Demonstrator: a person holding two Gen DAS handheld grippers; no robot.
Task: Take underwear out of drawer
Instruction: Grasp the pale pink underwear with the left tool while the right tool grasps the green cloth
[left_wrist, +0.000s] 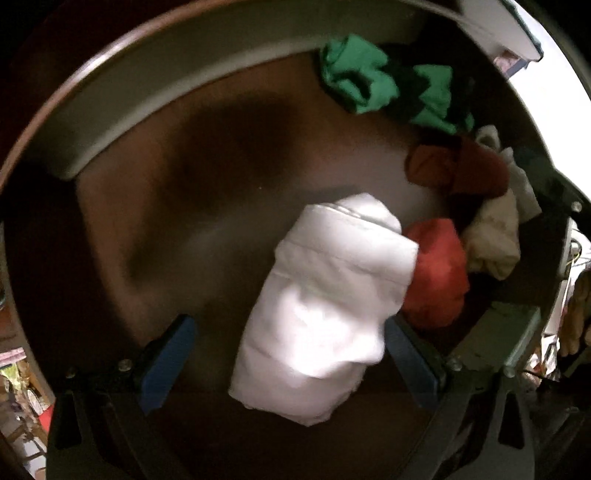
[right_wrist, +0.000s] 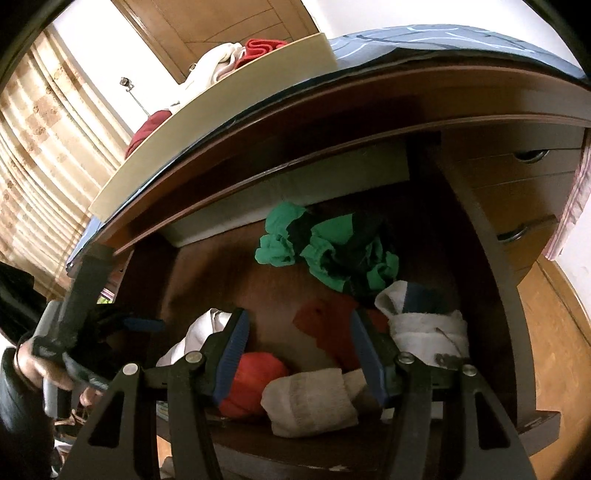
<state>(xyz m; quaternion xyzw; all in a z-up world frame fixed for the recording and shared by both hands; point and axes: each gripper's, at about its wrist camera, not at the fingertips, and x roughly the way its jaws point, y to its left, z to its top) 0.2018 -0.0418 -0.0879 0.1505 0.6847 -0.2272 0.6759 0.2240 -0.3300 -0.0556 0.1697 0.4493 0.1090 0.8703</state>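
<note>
A folded white underwear (left_wrist: 321, 306) lies on the brown drawer floor (left_wrist: 155, 229). My left gripper (left_wrist: 288, 323) points straight down over it, open wide. The cloth sits between the blue fingers (left_wrist: 170, 354), close against the right one and apart from the left one. In the right wrist view the left gripper (right_wrist: 110, 325) stands at the drawer's left side, held by a hand (right_wrist: 40, 369), with the white underwear (right_wrist: 195, 332) beside it. My right gripper (right_wrist: 299, 315) hangs open above the drawer's front with nothing between its fingers.
Along the drawer's right side lie a green-and-black garment (left_wrist: 376, 81), a dark red one (left_wrist: 458, 170), an orange-red roll (left_wrist: 436, 273) and a cream roll (left_wrist: 491, 240). A beige sock roll (right_wrist: 310, 398) lies at the front. A cream tray (right_wrist: 207, 122) of clothes stands on the dresser top.
</note>
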